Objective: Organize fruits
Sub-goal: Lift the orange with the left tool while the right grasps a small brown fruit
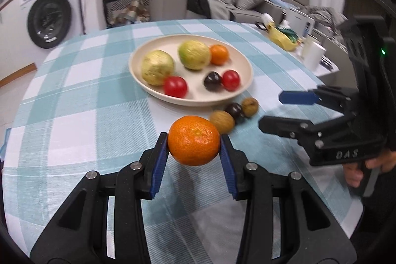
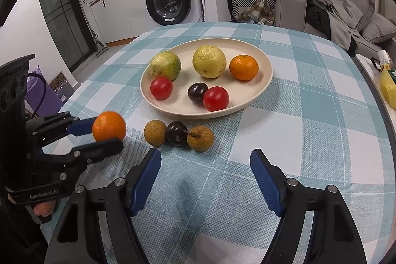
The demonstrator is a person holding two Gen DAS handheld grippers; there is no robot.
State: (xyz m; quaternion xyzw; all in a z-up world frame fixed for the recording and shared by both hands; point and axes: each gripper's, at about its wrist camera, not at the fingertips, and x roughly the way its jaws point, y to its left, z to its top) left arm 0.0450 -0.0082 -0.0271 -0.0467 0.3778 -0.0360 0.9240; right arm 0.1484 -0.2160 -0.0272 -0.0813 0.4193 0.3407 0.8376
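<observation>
Left gripper (image 1: pixel 194 144) clamped on an orange (image 1: pixel 194 140); right gripper (image 2: pixel 205 180) empty, jaws apart.

My left pads press the orange's two sides at its widest girth, lifted clear of the cloth (image 1: pixel 74 103) at lower centre of the left view, so it should not roll out on the way to the plate (image 1: pixel 138 51), centre frame. I hold my right gripper low in the right view, aimed at the row just ahead: longan (image 2: pixel 155 132), plum (image 2: pixel 176 133), longan (image 2: pixel 200 138), touching one another beside the plate's near rim. I judge these three go next. The plate already holds six fruits; free space lies at its near side.
</observation>
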